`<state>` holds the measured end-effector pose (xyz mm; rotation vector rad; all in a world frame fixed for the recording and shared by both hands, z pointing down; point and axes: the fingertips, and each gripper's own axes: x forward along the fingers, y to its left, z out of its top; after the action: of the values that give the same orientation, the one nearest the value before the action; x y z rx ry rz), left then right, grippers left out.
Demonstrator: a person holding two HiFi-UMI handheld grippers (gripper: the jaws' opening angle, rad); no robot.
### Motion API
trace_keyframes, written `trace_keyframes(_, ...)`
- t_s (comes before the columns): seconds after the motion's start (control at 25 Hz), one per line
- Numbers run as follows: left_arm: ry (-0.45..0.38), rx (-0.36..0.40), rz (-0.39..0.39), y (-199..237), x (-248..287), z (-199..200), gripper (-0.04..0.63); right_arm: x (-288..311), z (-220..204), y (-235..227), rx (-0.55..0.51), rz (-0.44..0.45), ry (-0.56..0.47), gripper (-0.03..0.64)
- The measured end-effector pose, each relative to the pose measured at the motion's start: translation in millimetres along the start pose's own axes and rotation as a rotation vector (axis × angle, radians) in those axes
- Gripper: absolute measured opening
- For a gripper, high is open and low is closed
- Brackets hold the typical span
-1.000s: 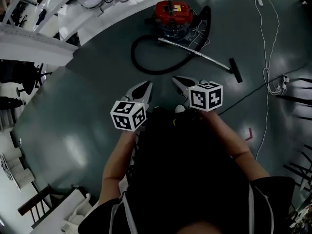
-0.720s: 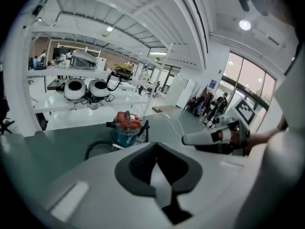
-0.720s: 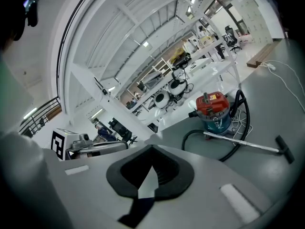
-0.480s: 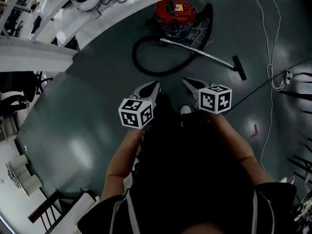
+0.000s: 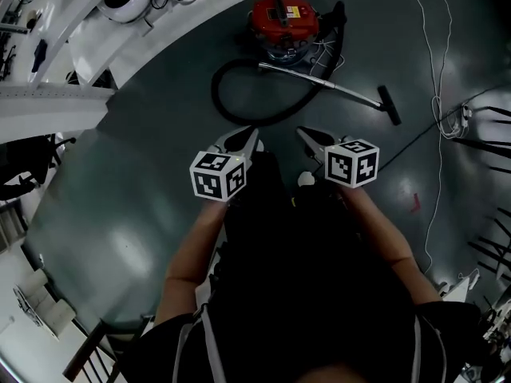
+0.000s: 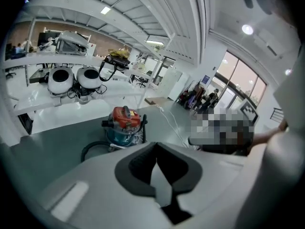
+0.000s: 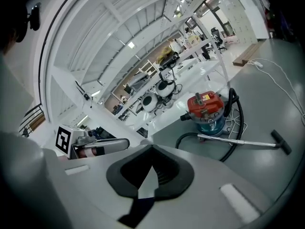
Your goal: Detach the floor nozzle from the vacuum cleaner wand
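With jaws together and empty on the left gripper [image 5: 252, 135] and right gripper [image 5: 303, 132], we judged one should clamp the wand [image 5: 319, 83] while the other pulled the floor nozzle [image 5: 389, 104], which lay well ahead of both.

I stand on a dark grey-green floor [image 5: 120, 182]. It is smooth and shiny, and the lamps make pale spots on it. A thin white cable [image 5: 444, 122] lies in loops across the floor on my right, and a small red mark [image 5: 413, 204] is near it. A long white table [image 6: 43, 103] runs along the far edge of the floor. Two round white things [image 6: 61, 80] sit on it. The ceiling [image 6: 157, 13] is white with many beams, and small bright lights [image 6: 247, 29] shine up there. Big windows [image 6: 240, 78] let in daylight at the far end.
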<state>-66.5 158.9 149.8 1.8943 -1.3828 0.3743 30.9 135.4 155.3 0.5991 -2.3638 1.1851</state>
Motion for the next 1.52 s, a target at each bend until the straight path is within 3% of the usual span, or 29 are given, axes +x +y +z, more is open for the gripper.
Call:
trace_keyframes(0.52, 0.099, 0.015, -0.049, 82, 18, 7, 0.009, 75, 13, 9, 0.084, -0.046, 0.009, -0.003)
trace_keyframes(0.72, 0.117, 0.001, -0.097, 109, 31, 16, 0.009, 110, 22, 22, 0.034, -0.073, 0.053, -0.003)
trace_keyframes(1.0, 0.166, -0.009, -0.123, 120, 56, -3, 0.009, 146, 20, 18, -0.003, -0.059, 0.12, -0.003)
trace_keyframes(1.52, 0.162, -0.118, 0.03, 146, 110, -13, 0.009, 185, 31, -54, -0.018, -0.015, 0.193, -0.003)
